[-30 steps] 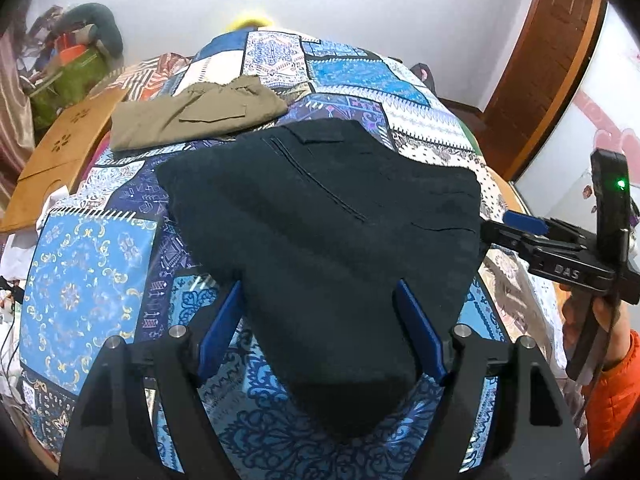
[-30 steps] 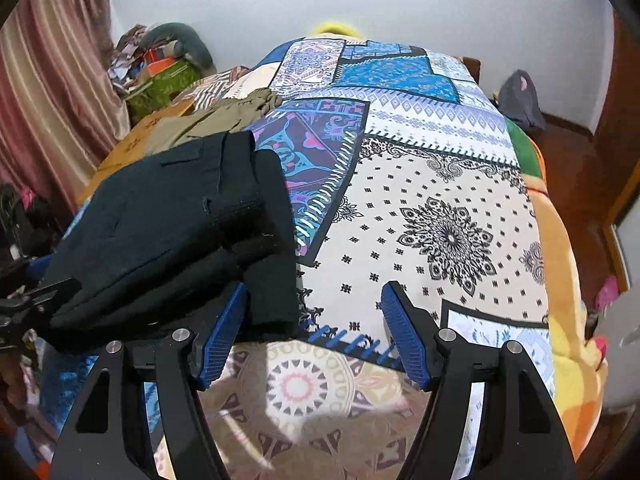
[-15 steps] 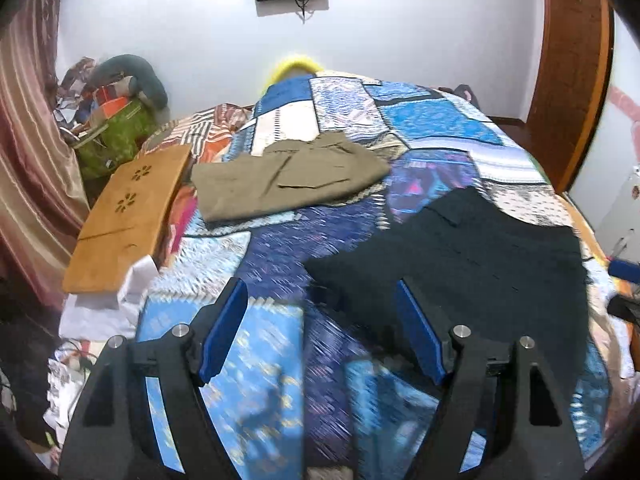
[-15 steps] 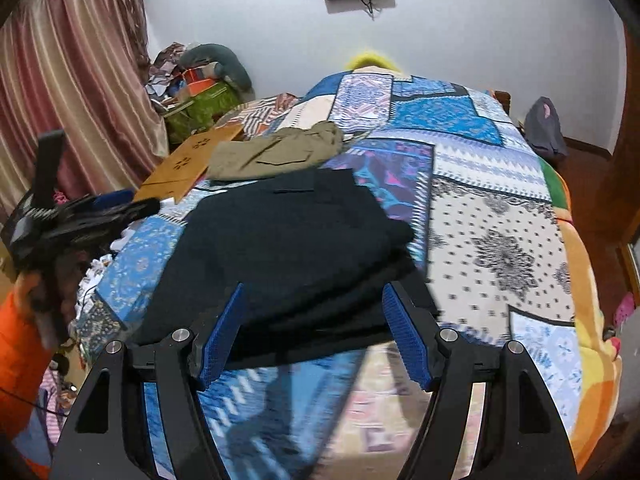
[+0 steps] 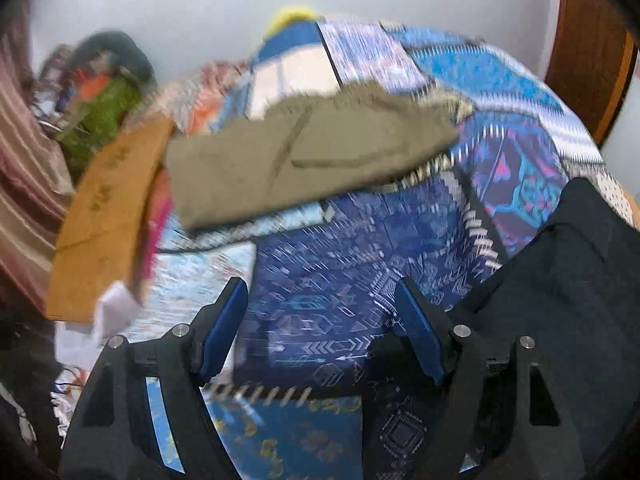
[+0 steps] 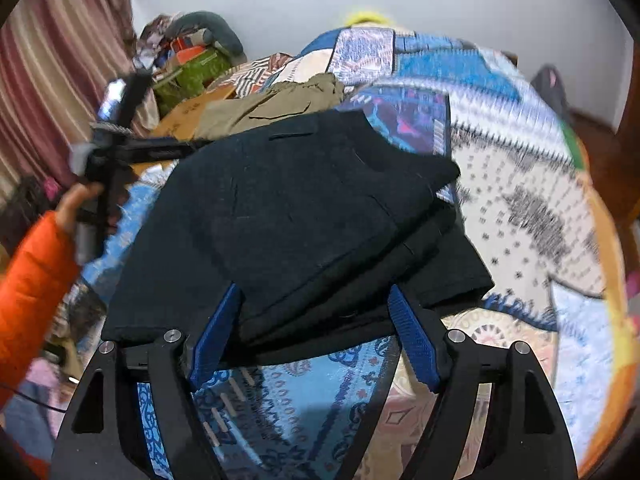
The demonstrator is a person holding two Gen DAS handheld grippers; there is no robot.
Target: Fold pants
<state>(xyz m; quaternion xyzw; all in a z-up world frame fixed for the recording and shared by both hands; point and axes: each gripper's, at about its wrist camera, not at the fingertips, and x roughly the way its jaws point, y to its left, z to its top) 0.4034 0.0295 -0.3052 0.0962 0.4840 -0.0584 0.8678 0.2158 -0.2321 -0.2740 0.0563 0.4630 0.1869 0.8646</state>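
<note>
Black pants point(image 6: 304, 208) lie folded in a thick stack on the patterned bedspread point(image 6: 520, 208). My right gripper point(image 6: 314, 296) hovers over their near edge, and its jaws are opening; the cloth shows between the blue pads, which do not press it. My left gripper point(image 5: 320, 292) hangs over bare bedspread point(image 5: 340, 272) left of the black pants point(image 5: 568, 300), its jaws closing slightly with nothing between them. Olive pants point(image 5: 304, 152) lie folded farther up the bed. A hand point(image 6: 76, 200) in an orange sleeve holds the left gripper's handle.
A wooden board point(image 5: 108, 208) lies along the bed's left side, with a green bag point(image 6: 192, 72) and piled clutter behind it. Striped curtains point(image 6: 52, 60) hang at left. A wooden door point(image 5: 588, 48) stands at right. White paper point(image 5: 116, 308) lies by the bed's left edge.
My left gripper has swung left off the black pants and now sits over bare bedspread, nearer the olive pants. My right gripper has shifted left, so the black stack fills its view.
</note>
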